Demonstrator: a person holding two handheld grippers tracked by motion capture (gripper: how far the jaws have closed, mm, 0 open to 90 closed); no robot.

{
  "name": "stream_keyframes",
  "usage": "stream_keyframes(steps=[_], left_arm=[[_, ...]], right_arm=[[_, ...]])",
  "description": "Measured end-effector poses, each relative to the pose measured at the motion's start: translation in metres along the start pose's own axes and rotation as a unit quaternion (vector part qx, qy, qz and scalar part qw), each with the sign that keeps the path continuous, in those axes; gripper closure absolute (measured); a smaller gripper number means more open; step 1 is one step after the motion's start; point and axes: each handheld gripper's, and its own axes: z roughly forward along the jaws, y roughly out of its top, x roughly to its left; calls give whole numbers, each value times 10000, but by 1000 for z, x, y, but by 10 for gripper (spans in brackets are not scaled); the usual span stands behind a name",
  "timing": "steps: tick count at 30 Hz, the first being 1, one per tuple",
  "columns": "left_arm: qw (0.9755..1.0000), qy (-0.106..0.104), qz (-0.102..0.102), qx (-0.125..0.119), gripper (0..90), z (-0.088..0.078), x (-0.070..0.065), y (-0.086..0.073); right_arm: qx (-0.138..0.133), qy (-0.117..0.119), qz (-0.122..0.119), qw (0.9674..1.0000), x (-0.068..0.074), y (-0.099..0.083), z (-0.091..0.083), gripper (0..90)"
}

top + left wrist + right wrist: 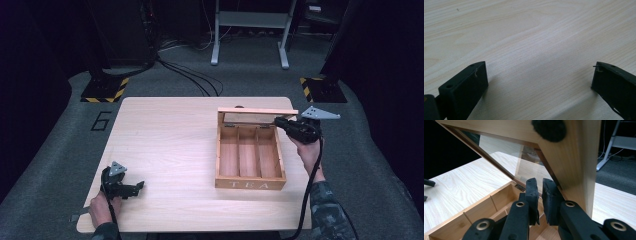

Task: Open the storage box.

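A wooden tea box (250,184) with three compartments stands on the right half of the table, its glass-paned lid (257,111) raised upright at the back. My right gripper (276,121) is at the lid's right end, just above the box's back right corner. In the right gripper view its jaws (540,187) stand almost together in front of the lid's frame (574,157), and I see nothing clamped between them. My left gripper (137,190) rests near the table's front left corner. Its jaws (539,75) are wide apart over bare wood.
The light wooden table (170,145) is bare to the left of the box. On the floor behind are black cables (195,80), two hazard-striped bases (105,90) and a grey stand (250,30). A black round pad (549,128) sits on the lid's frame.
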Motion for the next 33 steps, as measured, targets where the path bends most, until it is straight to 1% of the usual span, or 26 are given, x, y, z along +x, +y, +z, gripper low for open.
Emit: stream_keyframes(steps=[6,7,13,19,23,25,33], left_arm=[[10000,1,-3,-2,3,0,0,0],[10000,1,0,0,3,0,0,0],[10000,0,0,-1,3,0,0,0],[10000,0,-3,-2,2,0,0,0],[10000,-1,-3,0,3,0,0,0],[10000,0,-3,-2,3,0,0,0],[10000,1,-2,-3,3,0,0,0]], right_arm=[[3,5,-6,10000,0,0,0,827],[12,1,24,10000,0,0,0,827],[-1,2,-16,10000,0,0,0,827],[-6,14,-6,10000,1,-1,-1,826],[20,37,30,10000,4,-6,-3,826],[25,59,-7,10000,6,-8,-5,826],[100,154,8,9998,15,-26,-13,826]])
